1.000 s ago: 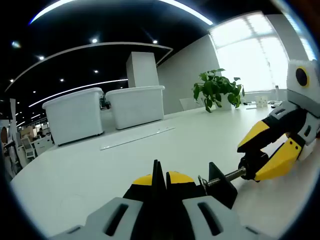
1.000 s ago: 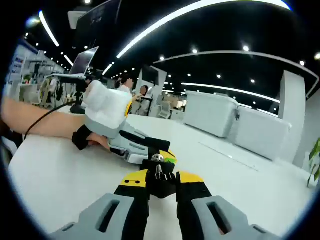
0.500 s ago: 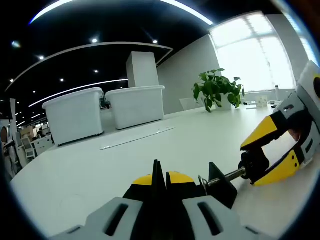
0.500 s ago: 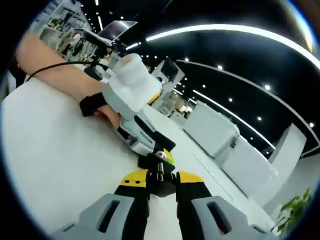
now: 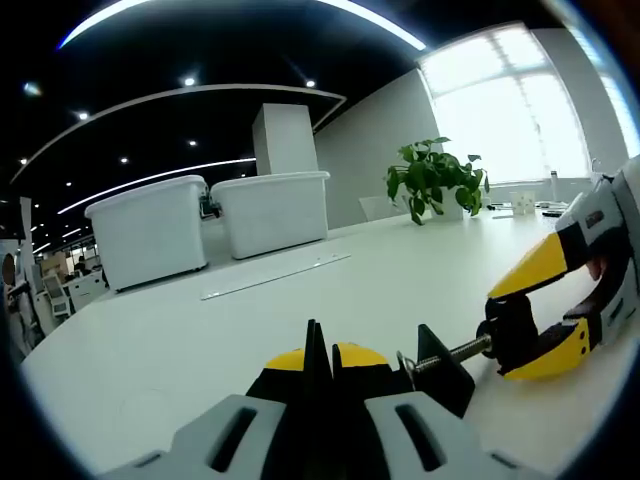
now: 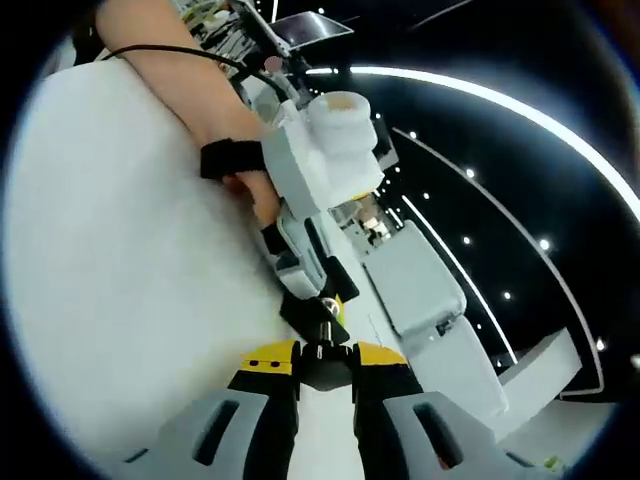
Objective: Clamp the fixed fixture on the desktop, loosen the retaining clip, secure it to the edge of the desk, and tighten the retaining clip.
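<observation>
Black metal fixture looks rigid and small; left gripper pinches its body, right gripper clamps the screw knob just beside.

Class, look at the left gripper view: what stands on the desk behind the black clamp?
Behind the clamp: a flat strip, two white bins and a plant. What lies behind the bins is covered.

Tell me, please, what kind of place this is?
Probably an open-plan office or lab: a long white table, white storage bins, a potted plant by a bright window, and recessed ceiling lights.
</observation>
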